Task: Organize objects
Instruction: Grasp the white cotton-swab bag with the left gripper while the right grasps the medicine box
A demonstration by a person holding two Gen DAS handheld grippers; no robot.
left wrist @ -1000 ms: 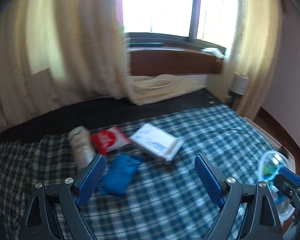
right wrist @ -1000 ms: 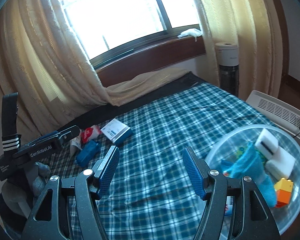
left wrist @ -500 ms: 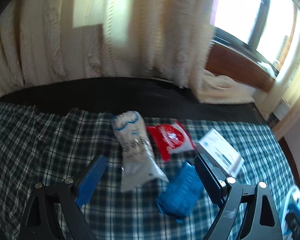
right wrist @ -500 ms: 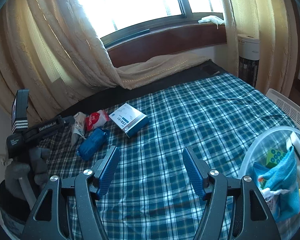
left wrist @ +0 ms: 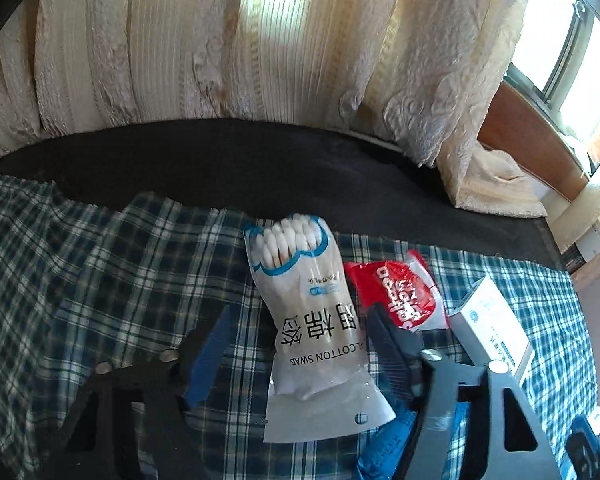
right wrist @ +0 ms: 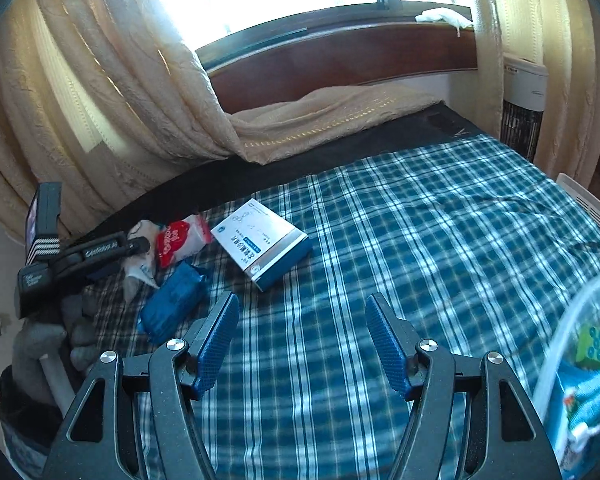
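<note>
**Left gripper closing around the cotton swab bag**

The left gripper (left wrist: 296, 348) hung over the cotton swab bag (left wrist: 314, 320), its jaws closing with the bag between them; the pads did not yet appear to press on it. The bag lay on the plaid bedsheet (left wrist: 100, 280) at the far left of the bed, beside a red packet (left wrist: 400, 296), with a white-and-blue box (left wrist: 496, 328) further right and a blue pouch (right wrist: 174, 306) nearer.

The right gripper (right wrist: 300, 344) hovered over bare sheet with its jaws moderately apart and nothing between them. A clear basket (right wrist: 564, 320) at the near right already held a green block (right wrist: 596, 344) and a teal cloth.

The bag's plastic looked slick and loosely filled, so the pads might pinch only the film and let it slide out when lifted. The right finger sat close against the red packet and could catch or drag it along.

The left finger was blurred and in shadow, so contact there was hard to judge. The blue pouch was mostly hidden behind the gripper frame in the left wrist view, and the basket was cut off at the edge of the right wrist view.
</note>
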